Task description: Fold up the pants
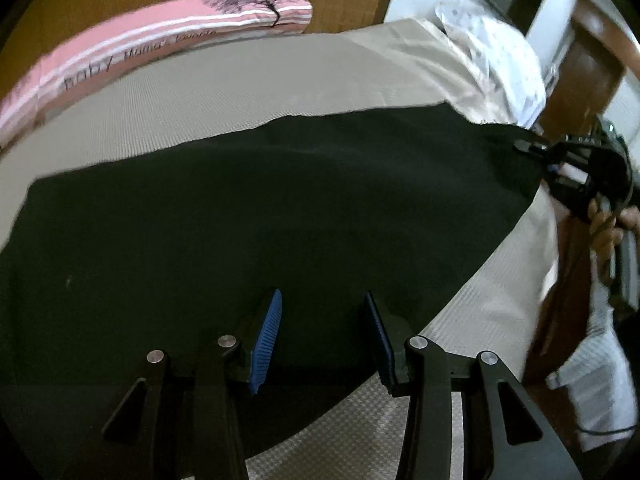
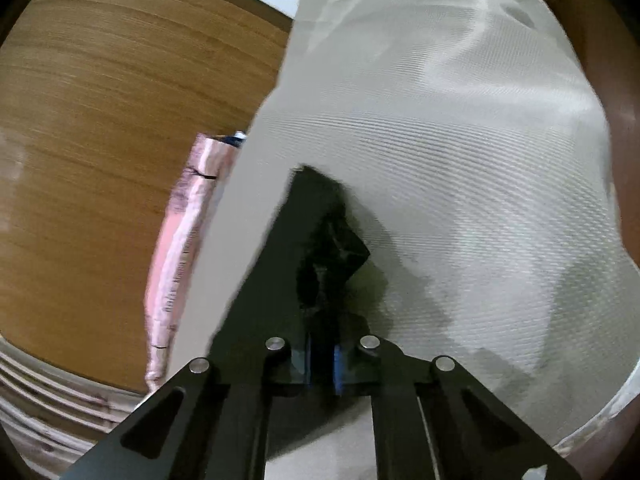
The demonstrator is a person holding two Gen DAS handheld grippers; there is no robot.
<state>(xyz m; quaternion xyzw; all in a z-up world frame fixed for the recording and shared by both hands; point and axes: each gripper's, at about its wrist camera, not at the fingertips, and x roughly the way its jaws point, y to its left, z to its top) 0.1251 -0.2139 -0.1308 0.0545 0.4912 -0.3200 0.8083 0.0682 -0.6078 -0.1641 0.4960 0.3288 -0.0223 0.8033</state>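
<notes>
Black pants (image 1: 260,208) lie spread flat on a beige textured sheet (image 1: 224,92). My left gripper (image 1: 320,336) is open, its blue pads apart, just above the near edge of the pants, holding nothing. My right gripper (image 2: 322,360) is shut on a corner of the pants (image 2: 320,232), which bunches up ahead of the blue pads. In the left wrist view the right gripper (image 1: 536,146) pinches the far right corner of the pants, held in a hand.
A pink striped pillow (image 1: 132,44) lies along the far edge of the sheet, also in the right wrist view (image 2: 180,248). A white crumpled cloth (image 1: 492,48) sits at the far right corner. Wooden headboard (image 2: 100,140) stands behind.
</notes>
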